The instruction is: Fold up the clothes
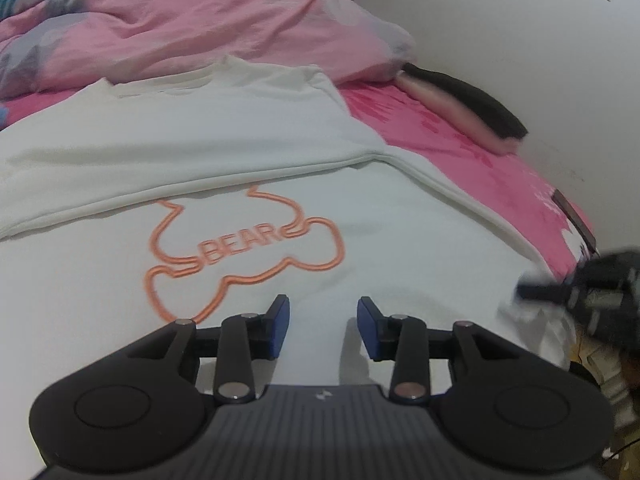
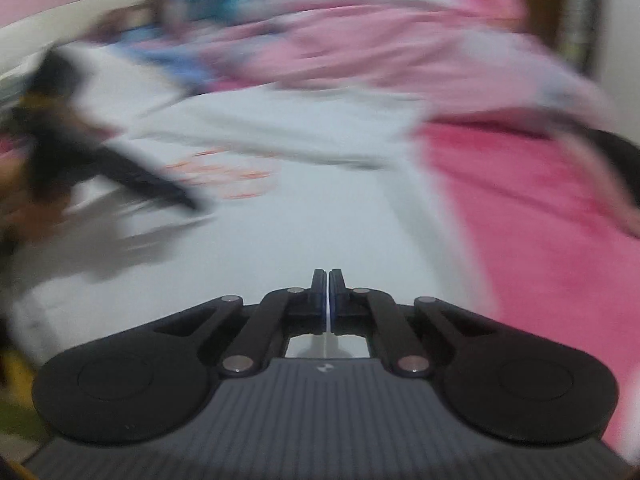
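Observation:
A white T-shirt (image 1: 240, 140) lies flat on the bed, with an orange bear outline and the word BEAR (image 1: 244, 244) on it. A folded layer with a hemmed edge crosses the chest and covers the top of the print. My left gripper (image 1: 324, 312) hovers just over the lower shirt, open, with nothing between its blue pads. My right gripper (image 2: 328, 274) is shut over the shirt (image 2: 280, 232). A thin white sliver shows between its pads; I cannot tell if cloth is pinched. In the left wrist view the right gripper (image 1: 524, 292) is blurred at the shirt's right edge, where the cloth looks bunched.
A crumpled pink quilt (image 1: 180, 20) is piled behind the shirt's collar. Pink sheet (image 1: 440, 132) shows to the right. A black and pale pink folded item (image 1: 472, 108) lies against the white wall (image 1: 520, 20). The right wrist view is heavily blurred.

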Motion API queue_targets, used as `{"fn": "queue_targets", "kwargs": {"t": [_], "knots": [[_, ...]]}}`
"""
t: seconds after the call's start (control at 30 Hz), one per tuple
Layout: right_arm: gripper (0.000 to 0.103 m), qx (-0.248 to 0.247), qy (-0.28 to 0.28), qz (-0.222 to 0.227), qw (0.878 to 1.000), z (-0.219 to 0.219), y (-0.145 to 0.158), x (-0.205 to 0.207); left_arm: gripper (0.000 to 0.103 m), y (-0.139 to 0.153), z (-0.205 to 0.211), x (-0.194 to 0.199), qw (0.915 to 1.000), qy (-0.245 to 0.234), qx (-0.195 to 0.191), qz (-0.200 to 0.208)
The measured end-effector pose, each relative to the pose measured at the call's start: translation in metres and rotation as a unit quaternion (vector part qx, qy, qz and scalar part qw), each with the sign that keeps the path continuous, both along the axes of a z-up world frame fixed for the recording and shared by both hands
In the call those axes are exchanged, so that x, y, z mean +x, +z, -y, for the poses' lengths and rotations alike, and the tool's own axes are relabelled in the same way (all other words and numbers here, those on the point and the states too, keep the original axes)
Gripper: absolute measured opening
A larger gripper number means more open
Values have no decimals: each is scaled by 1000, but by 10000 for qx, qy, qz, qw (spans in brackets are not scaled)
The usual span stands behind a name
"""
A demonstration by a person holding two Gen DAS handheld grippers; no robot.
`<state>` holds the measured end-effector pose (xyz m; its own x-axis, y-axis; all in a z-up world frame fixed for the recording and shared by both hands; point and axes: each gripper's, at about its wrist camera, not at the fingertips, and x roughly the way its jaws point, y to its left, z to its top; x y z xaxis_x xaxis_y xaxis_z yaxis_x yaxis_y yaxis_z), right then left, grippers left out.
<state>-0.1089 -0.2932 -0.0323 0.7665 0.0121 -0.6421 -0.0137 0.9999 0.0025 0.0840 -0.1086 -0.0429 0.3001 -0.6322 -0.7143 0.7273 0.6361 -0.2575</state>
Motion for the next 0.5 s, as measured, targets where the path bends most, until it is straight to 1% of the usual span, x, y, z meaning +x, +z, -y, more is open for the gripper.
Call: {"fn": "queue_targets", "kwargs": {"t": [0.07, 0.1, 0.17, 0.2, 0.27, 0.33, 0.37, 0.4, 0.47, 0.5], "knots": [[0, -277, 77, -300, 9991, -6, -15, 12, 40, 2, -4, 2, 10000, 79, 20, 14], [0, -310, 9, -396, 9987, -3, -19, 16, 42, 3, -7, 3, 9999, 107, 42, 60], [1, -22, -660, -383, 9971, 23, -6, 19, 44, 5, -11, 9, 9997, 177, 79, 124], [2, -41, -862, -271, 9959, 31, 4, 20, 44, 5, -13, 13, 9996, 218, 91, 145], [3, -2, -827, 14, 9966, 34, 19, 28, 44, 6, -16, 22, 9993, 314, 103, 173], [3, 312, -621, 46, 9976, 33, 19, 51, 44, 6, -17, 34, 9986, 507, 42, 110], [3, 374, -522, 14, 9979, 31, 15, 64, 45, 6, -18, 40, 9982, 593, 8, 80], [2, 276, -491, -88, 9984, 28, 8, 79, 46, 7, -19, 45, 9979, 652, -34, 54], [2, 41, -666, -424, 9969, 32, -9, 107, 48, 8, -22, 56, 9970, 765, -120, 12], [3, 164, -799, -493, 9955, 41, -10, 114, 48, 11, -25, 61, 9966, 807, -170, 23]]}}
